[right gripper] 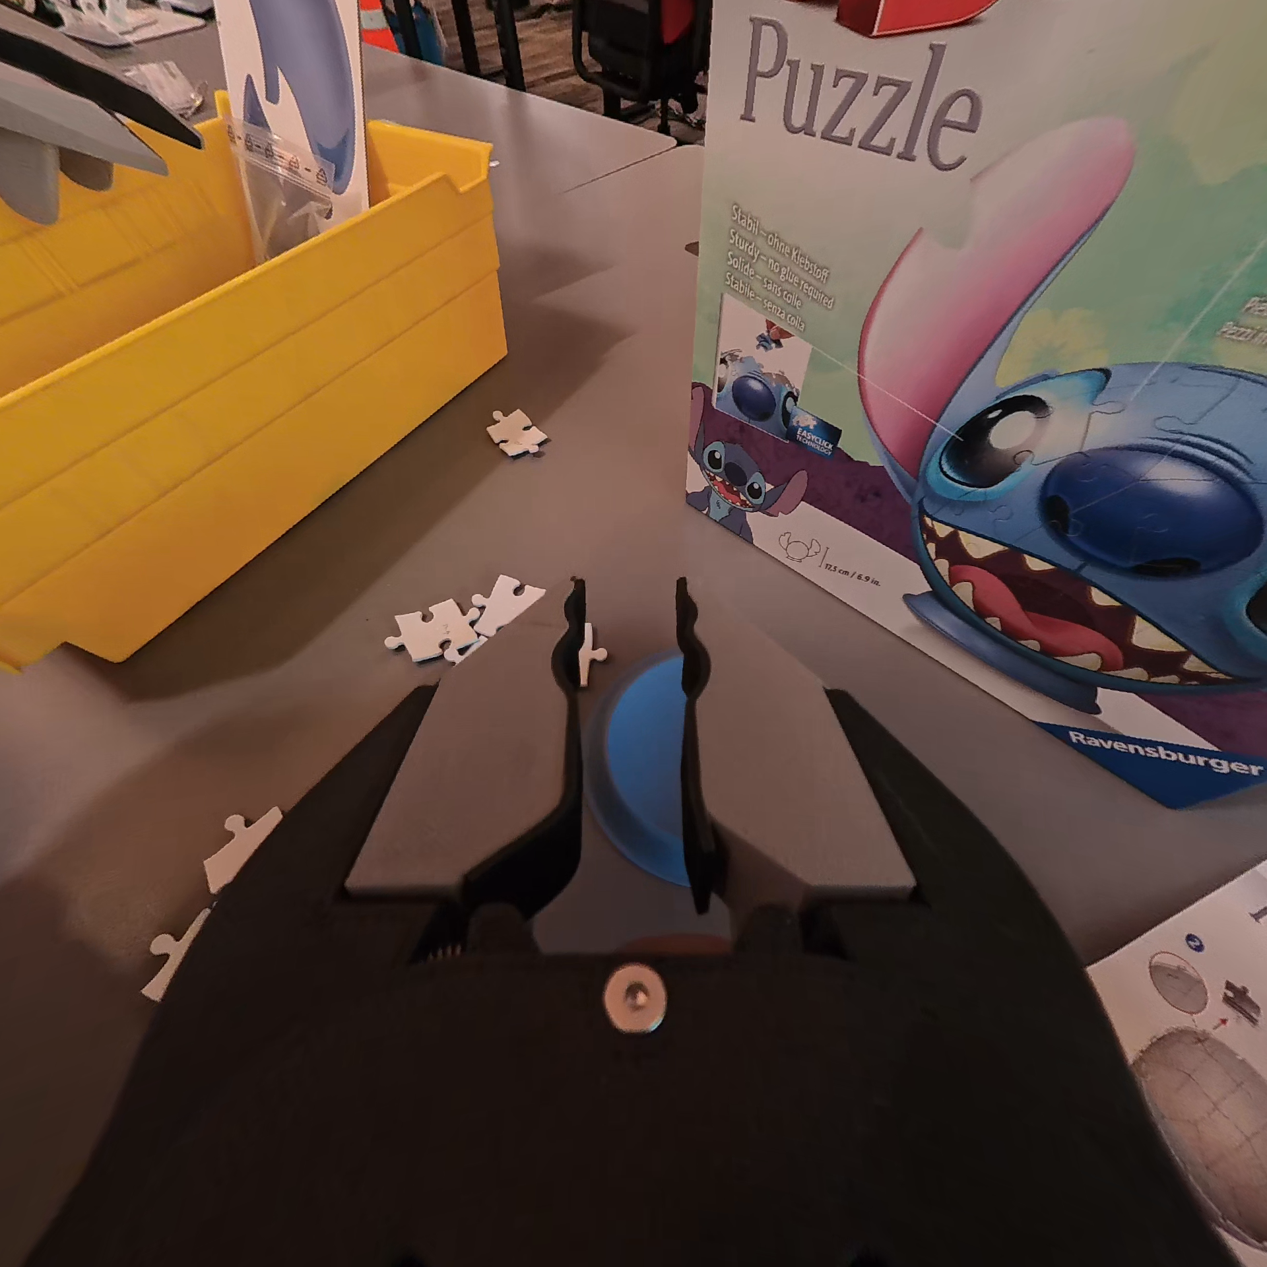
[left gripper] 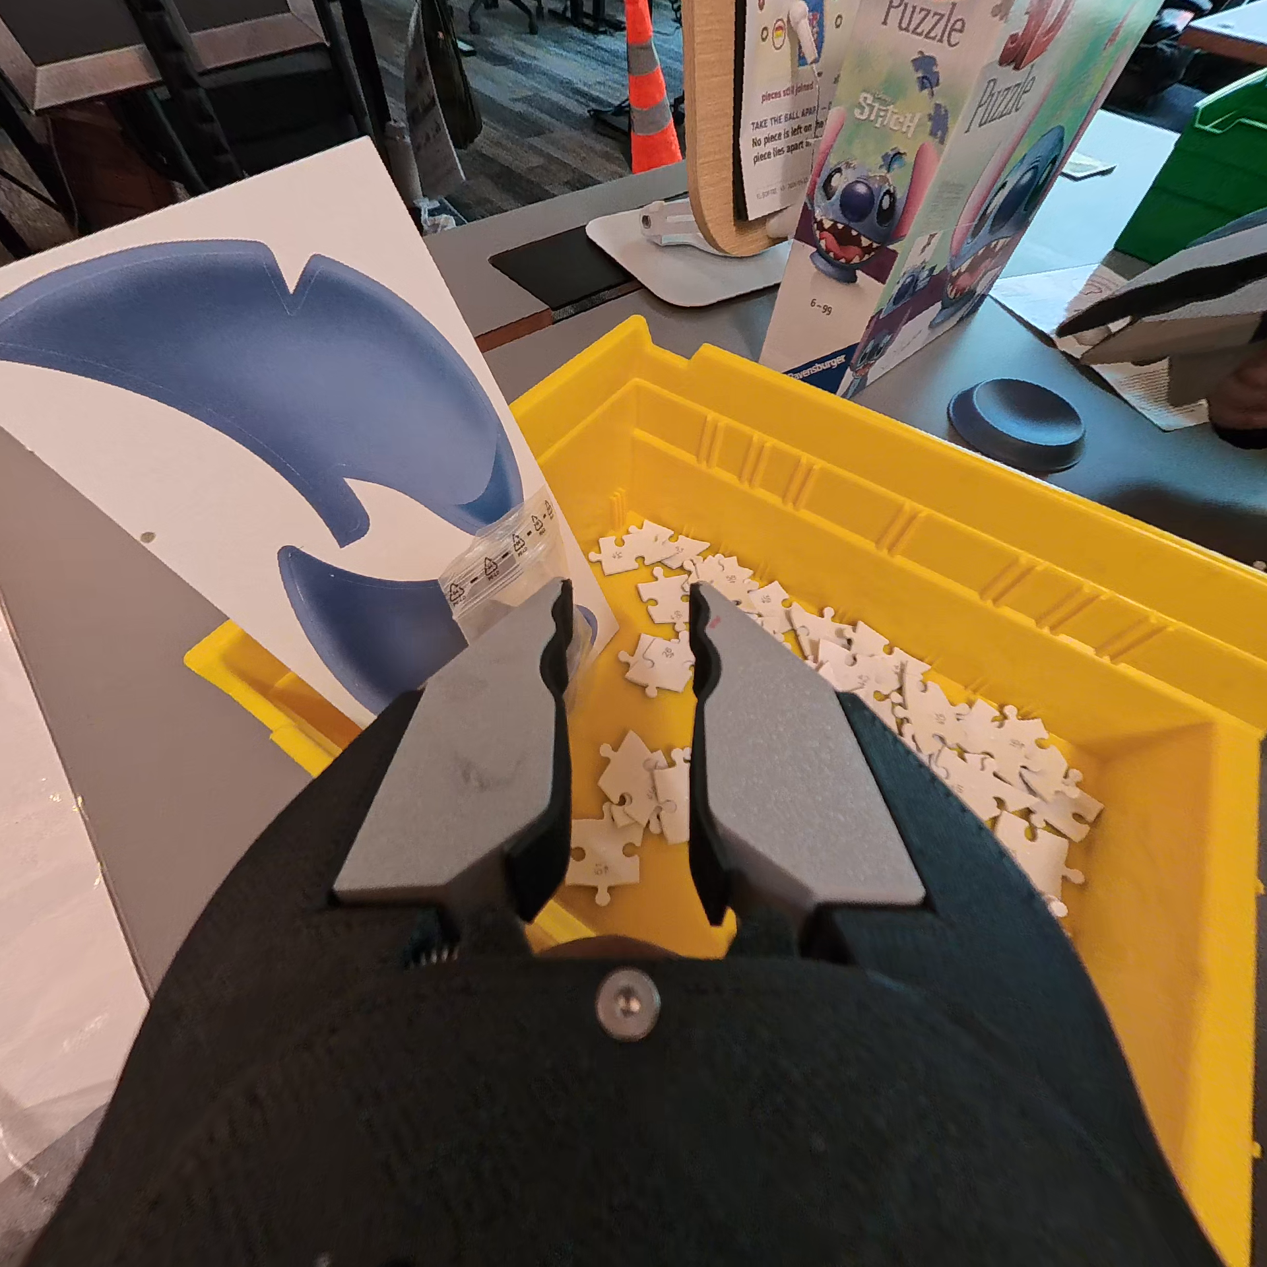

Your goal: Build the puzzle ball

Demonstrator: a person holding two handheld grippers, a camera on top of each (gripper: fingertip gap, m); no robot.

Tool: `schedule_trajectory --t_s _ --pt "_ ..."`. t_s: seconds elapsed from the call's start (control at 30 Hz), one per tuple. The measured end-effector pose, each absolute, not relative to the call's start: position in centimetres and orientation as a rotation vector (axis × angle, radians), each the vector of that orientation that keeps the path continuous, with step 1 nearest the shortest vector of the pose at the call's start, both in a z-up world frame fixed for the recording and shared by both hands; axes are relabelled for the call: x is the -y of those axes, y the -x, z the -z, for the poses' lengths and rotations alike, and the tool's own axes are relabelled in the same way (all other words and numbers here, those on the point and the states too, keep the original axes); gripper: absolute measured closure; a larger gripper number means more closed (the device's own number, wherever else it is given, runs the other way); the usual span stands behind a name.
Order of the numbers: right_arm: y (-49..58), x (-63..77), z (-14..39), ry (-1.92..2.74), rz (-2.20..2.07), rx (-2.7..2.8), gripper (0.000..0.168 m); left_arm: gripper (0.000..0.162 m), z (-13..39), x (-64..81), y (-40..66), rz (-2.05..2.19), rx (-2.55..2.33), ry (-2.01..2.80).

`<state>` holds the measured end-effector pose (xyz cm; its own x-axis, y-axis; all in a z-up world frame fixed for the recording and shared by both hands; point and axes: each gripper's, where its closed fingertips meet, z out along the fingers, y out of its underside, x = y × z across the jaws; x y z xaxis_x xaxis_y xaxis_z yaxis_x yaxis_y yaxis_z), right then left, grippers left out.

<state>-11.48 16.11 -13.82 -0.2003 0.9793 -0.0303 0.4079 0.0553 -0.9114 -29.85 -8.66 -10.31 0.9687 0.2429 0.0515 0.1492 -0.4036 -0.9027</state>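
Note:
My left gripper [left gripper: 627,589] is open and empty, above the yellow bin [left gripper: 891,493]. Many white, face-down puzzle pieces [left gripper: 960,740] lie on the bin floor, and a few lie right under the fingers. My right gripper [right gripper: 627,583] is open, low over the grey table, with the blue round stand [right gripper: 637,768] showing between its fingers. A white piece [right gripper: 589,651] shows just inside its left finger. Joined pieces [right gripper: 439,627] and a single piece [right gripper: 515,432] lie on the table ahead. The stand also shows in the left wrist view [left gripper: 1015,425].
A white card with blue ear shapes [left gripper: 240,411] and a clear plastic bag [left gripper: 507,569] lean in the bin's left end. The puzzle box [right gripper: 960,343] stands at the right. An instruction sheet [right gripper: 1193,1028] lies at the lower right. More pieces [right gripper: 240,847] lie at the left. One gripper's finger ends stand about 30 cm off the other's. Left tips and right tips are each some 20 cm from the single piece [right gripper: 515,432].

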Motion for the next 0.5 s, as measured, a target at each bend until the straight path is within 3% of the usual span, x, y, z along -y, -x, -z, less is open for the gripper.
schedule_trajectory --t_s 0.5 --pt "11.55 -16.39 13.83 1.406 -1.105 1.672 0.146 0.131 10.31 8.62 29.75 -0.101 0.276 1.994"
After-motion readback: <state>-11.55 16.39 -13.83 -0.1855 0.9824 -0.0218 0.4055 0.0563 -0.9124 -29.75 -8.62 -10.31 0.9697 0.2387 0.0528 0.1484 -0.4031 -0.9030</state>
